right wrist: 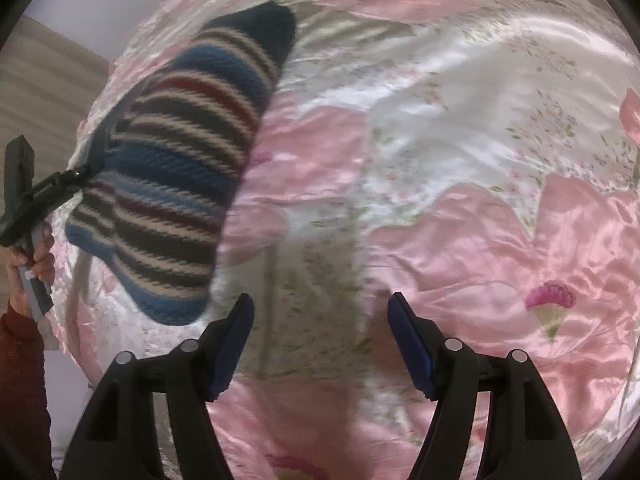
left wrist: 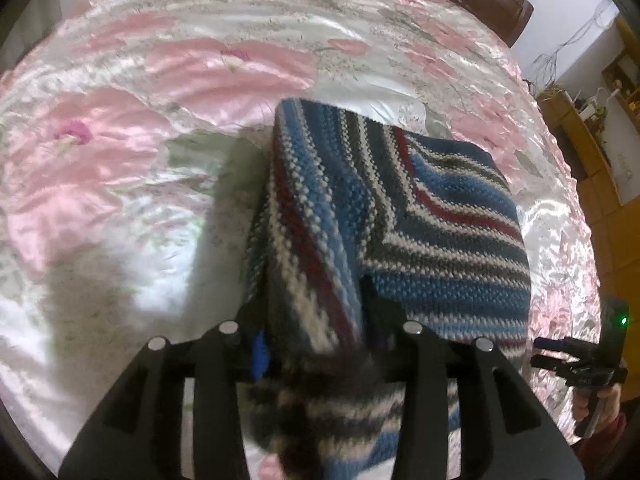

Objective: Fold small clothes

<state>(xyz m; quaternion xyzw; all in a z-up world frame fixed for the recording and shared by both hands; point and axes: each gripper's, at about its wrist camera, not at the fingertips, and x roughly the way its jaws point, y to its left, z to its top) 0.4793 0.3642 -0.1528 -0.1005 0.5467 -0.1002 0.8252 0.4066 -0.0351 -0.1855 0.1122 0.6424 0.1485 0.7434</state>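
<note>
left tongs point(left wrist: 316, 344) clamping striped knit point(left wrist: 432, 220), floral bedspread point(left wrist: 160, 160)

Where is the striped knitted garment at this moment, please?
The striped knitted garment is clamped in the left hand-held gripper over the pink floral bedspread; in the right wrist view it is at the left, apart from the open right hand-held gripper.

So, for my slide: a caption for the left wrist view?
Left hand-held gripper shut on striped blue, white and red knitted garment over pink floral satin bedspread.

Your striped knit garment point(left wrist: 420, 216) runs blue, grey, cream and dark red; beneath it you see the shiny satin bedspread point(right wrist: 460, 208), white with pink flowers.
</note>
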